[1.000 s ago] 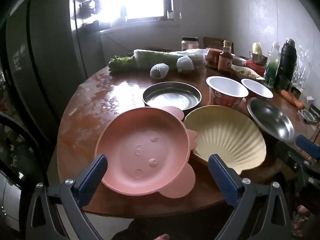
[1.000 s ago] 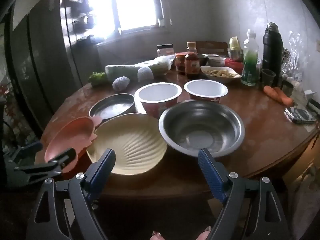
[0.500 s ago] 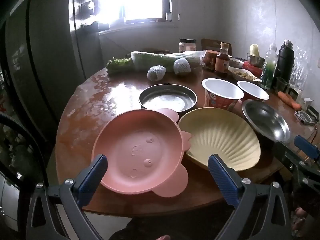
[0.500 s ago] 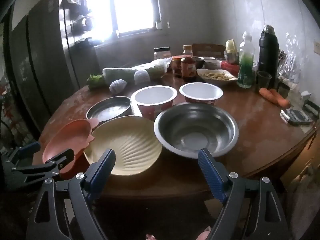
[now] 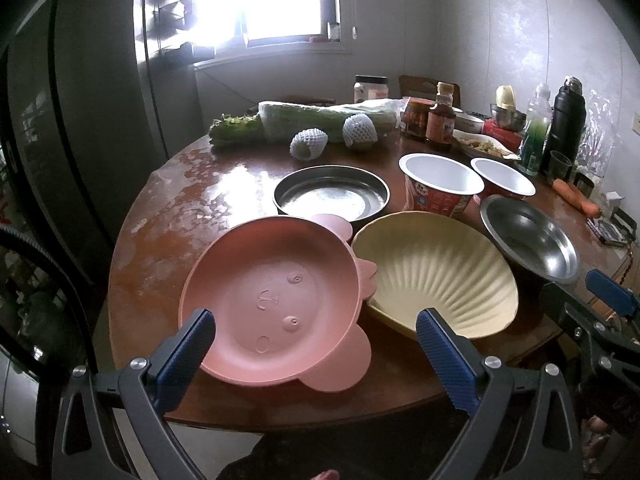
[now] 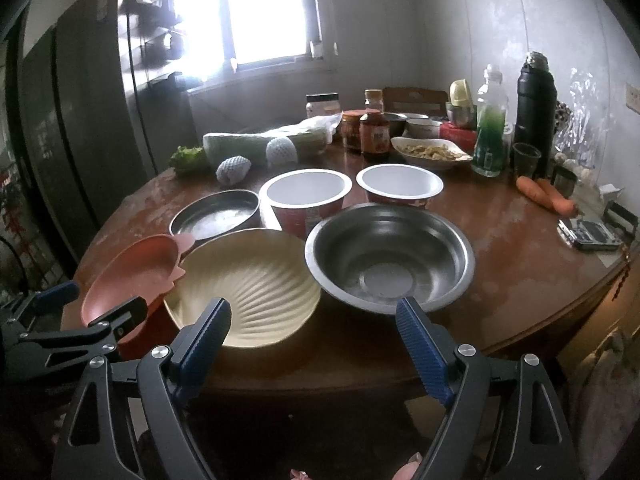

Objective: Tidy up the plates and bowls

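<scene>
Blue-padded fingers are spread wide on the left gripper (image 5: 314, 342), which is held released above the near edge of the round brown surface (image 5: 168, 216), nothing being gripped between them. Directly ahead of it the pink plate (image 5: 272, 304), moulded with a small face and ear-like lobes, is seen lying near the surface's front edge. Just to its right the cream shell-shaped bowl (image 5: 436, 280) is set, its rim touching or overlapping the pink plate's lobe. The right gripper (image 6: 312, 338) is likewise held released, with its fingers wide apart and empty, low before the shell-shaped bowl (image 6: 248, 284) and the large steel bowl (image 6: 390, 256), which are placed side by side with rims meeting. Behind these, a shallow steel pan (image 6: 216, 216) is found to the left, and two red paper cups (image 6: 306, 196) with white insides are stood in the middle. Farther back, two foam-netted fruits (image 6: 234, 168) and a wrapped bundle of greens (image 5: 312, 120) are laid across the surface. At the far side, sauce jars (image 6: 374, 134), a dish of food (image 6: 428, 152), a green-liquid bottle (image 6: 490, 136) and a black flask (image 6: 534, 108) are gathered, with carrots (image 6: 546, 196) to the right. A bright window (image 6: 268, 12) is seen beyond.
</scene>
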Available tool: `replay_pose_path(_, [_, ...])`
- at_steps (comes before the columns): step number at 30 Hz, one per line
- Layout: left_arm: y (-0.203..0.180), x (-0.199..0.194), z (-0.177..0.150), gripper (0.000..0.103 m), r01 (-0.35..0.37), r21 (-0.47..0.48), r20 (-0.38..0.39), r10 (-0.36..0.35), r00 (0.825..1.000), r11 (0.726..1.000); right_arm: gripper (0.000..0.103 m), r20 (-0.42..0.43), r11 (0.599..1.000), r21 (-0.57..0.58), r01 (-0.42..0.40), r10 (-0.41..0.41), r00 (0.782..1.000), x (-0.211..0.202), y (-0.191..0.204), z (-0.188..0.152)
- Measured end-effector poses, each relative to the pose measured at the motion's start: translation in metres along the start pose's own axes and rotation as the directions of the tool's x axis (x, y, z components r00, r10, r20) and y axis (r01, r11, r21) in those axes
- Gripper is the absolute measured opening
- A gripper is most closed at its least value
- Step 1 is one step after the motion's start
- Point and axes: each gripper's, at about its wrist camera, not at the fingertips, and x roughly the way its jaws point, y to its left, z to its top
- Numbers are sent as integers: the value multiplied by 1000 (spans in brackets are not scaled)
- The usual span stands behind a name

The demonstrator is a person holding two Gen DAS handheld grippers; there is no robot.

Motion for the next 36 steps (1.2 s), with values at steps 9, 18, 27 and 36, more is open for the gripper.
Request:
replay_pose_path(9, [-1, 0, 0, 101, -1, 3, -5, 1, 1000, 1000, 86, -7, 1000, 0, 4, -4, 1000, 1, 1, -2])
replay_pose_path(18, [1, 1, -1, 101, 1, 5, -3, -1, 1000, 1000, 85, -4, 1000, -2, 10, -10, 1000, 0, -1, -1])
replay_pose_path(27, [0, 0, -1, 101, -4, 6, 3, 4, 1000, 1000, 86, -1, 1000, -4, 13, -13, 1000, 0, -1, -2])
replay_pose_path(36, [1, 0, 0, 101, 0, 2, 11, 0, 1000, 1000, 85, -2, 1000, -10, 17, -17, 1000, 1, -1, -1])
